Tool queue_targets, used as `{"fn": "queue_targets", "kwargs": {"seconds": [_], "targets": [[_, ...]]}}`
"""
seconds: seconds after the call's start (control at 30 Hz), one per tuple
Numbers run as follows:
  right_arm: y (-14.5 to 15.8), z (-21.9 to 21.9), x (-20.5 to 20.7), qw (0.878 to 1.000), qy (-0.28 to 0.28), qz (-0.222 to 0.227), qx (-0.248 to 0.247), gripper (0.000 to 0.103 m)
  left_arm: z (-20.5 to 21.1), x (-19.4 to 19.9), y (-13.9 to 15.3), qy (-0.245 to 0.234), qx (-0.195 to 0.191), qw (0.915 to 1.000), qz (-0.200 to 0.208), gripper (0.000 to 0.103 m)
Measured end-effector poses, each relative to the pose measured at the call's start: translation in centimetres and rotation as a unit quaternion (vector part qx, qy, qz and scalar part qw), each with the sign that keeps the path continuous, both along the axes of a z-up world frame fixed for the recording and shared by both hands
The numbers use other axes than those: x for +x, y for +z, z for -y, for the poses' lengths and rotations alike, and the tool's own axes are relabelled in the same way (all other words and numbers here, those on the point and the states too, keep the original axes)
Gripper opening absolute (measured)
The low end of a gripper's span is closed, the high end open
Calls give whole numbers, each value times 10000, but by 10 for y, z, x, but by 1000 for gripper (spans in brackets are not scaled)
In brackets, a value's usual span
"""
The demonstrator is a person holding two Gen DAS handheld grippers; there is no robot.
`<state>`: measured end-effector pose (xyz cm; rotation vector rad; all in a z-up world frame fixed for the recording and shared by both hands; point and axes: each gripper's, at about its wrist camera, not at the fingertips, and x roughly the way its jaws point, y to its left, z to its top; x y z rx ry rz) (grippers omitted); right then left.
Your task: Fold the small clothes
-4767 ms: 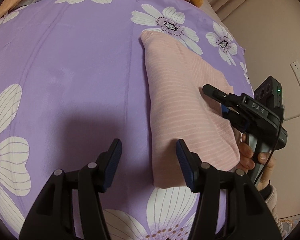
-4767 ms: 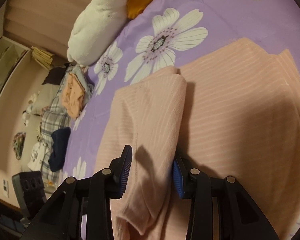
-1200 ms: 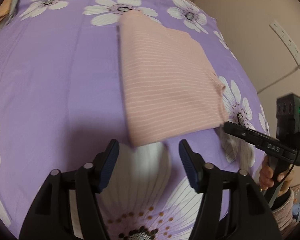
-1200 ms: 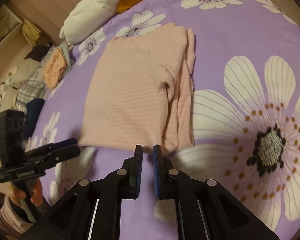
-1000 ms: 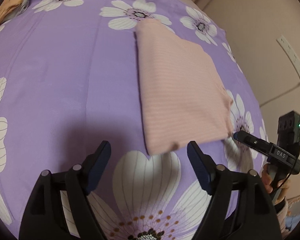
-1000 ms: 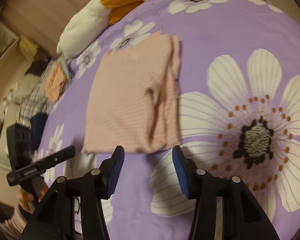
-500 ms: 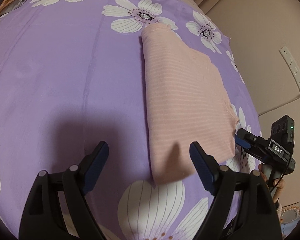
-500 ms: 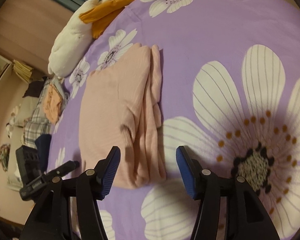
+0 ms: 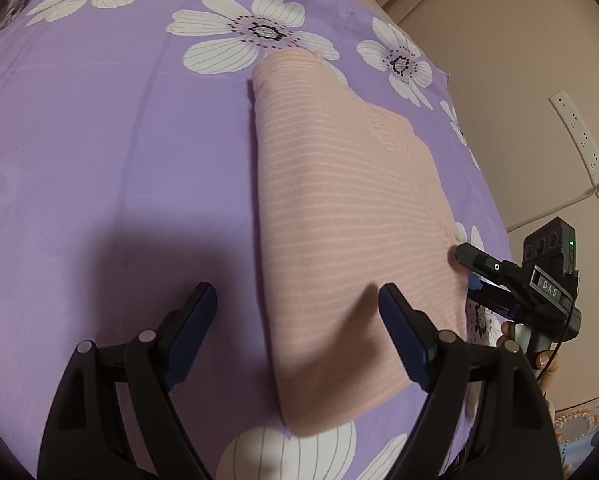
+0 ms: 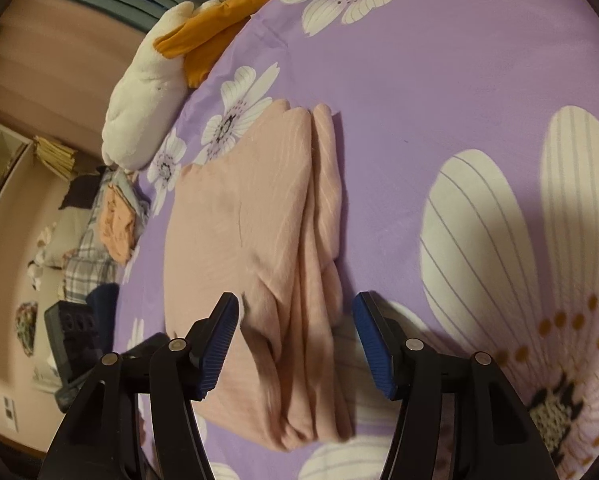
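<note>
We've got the pink striped garment (image 9: 351,216) lying flat on the bed (image 9: 99,140), folded into a long panel close to the bed's right-hand edge by the wall. Our left tool (image 9: 297,320) hangs over its near end, jaws wide apart, the near corner of the cloth under the gap, nothing pinched. Our right tool (image 10: 295,336) is spread too, straddling the stacked side folds at the near end, and no pad presses on the fabric.

Now the risk. Those layered edges on the right side look loose, and if the right tool bites only the top layer, the stack could peel apart as we lift. If the two tools close at uneven depths, the next fold may skew. The near end sits close to the bed's edge, so a drag could pull it over.

Both tools tilt steeply down toward the cloth. From the left view, a hand (image 9: 539,356) grips the right tool's handle, though it's mostly hidden behind the left tool's frame.
</note>
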<state>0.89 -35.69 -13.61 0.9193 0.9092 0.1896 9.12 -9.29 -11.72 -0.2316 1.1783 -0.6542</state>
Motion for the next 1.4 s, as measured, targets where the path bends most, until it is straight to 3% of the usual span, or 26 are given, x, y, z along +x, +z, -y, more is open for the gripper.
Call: {"fn": "queue_targets", "kwargs": {"seconds": [0.13, 1.0, 1.17, 1.4], "targets": [[-3, 0, 10, 9997, 60, 58, 213, 59, 8, 7, -1, -46, -67, 10000, -1, 83], [-4, -15, 54, 9975, 468, 482, 200, 60, 41, 50, -8, -125, -517, 9986, -68, 82], [-3, -18, 54, 9975, 466, 524, 72, 59, 42, 49, -6, -104, -322, 9994, 46, 69], [4, -29, 53, 9963, 461, 555, -472, 42, 44, 47, -3, -74, -167, 9998, 113, 52]]}}
